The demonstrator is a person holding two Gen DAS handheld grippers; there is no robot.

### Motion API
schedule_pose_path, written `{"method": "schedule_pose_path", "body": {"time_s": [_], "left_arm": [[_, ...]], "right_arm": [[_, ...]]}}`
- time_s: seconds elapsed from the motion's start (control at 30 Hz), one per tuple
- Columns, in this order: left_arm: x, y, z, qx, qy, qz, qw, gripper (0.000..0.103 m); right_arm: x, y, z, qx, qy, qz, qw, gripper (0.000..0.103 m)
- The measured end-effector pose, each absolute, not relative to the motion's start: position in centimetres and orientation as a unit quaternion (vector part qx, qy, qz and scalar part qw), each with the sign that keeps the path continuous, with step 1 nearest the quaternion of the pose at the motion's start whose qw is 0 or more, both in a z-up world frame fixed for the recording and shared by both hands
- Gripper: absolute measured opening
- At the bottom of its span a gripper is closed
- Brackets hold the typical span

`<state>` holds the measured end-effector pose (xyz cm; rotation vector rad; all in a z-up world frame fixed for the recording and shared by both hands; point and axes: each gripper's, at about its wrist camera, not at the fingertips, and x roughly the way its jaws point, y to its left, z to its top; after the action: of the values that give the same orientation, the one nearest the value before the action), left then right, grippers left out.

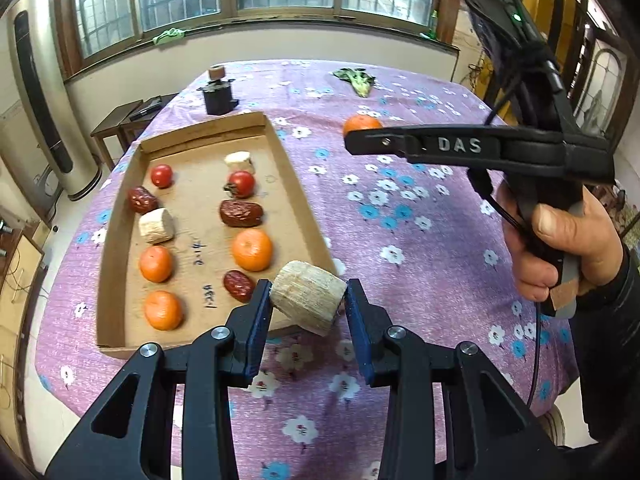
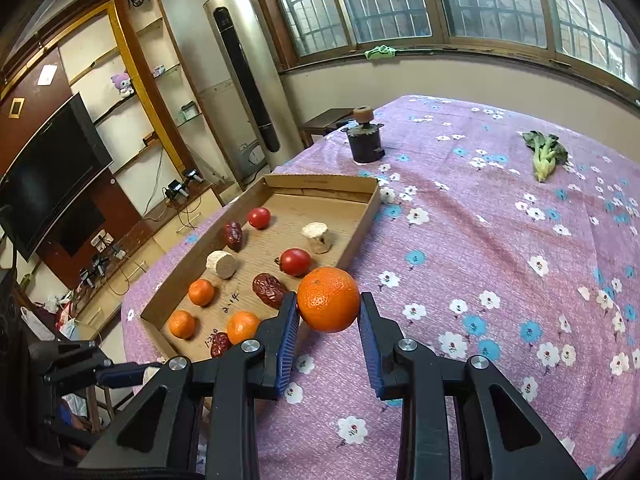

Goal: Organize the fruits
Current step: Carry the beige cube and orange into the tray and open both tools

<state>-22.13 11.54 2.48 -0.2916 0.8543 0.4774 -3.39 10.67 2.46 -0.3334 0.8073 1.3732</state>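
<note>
Fruits mostly lie in two rows in the cardboard tray; left gripper clasps a pale chunk, right gripper an orange, both awaiting placement.

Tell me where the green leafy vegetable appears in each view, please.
Left wrist view: the vegetable lies at top centre, on the far part of the purple cloth.
Right wrist view: the vegetable lies at upper right, on the same cloth.
Shared landmark: the dark pot stands left of it in both.
</note>
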Motion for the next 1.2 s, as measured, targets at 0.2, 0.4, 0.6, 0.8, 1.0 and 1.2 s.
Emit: {"method": "schedule_pose_path", "body": {"time_s": [0.2,0.4,0.6,0.8,1.0,1.2], "left_arm": [[-22.9,13.6,2.5,-0.158,0.4,0.246,0.869,0.035],[-23.4,16.4,3.1,-0.168,0.389,0.272,0.864,0.035],[-23.3,19.3,3.9,-0.179,0.373,0.3,0.859,0.035],[-22.9,21.7,4.1,-0.186,0.365,0.318,0.855,0.035],[-21.8,23.6,3.9,-0.194,0.363,0.327,0.851,0.035],[-20.2,25.3,3.2,-0.212,0.366,0.329,0.844,0.035]], "right_arm": [[-4.1,11.6,2.3,-0.156,0.361,0.618,0.681,0.03],[-4.5,13.2,2.5,-0.162,0.358,0.624,0.676,0.03],[-4.7,15.2,2.5,-0.169,0.358,0.626,0.672,0.03],[-4.6,17.1,2.5,-0.173,0.356,0.627,0.671,0.03],[-3.8,18.9,2.1,-0.173,0.361,0.621,0.675,0.03],[-2.8,21.1,2.0,-0.16,0.37,0.616,0.677,0.03]]}}
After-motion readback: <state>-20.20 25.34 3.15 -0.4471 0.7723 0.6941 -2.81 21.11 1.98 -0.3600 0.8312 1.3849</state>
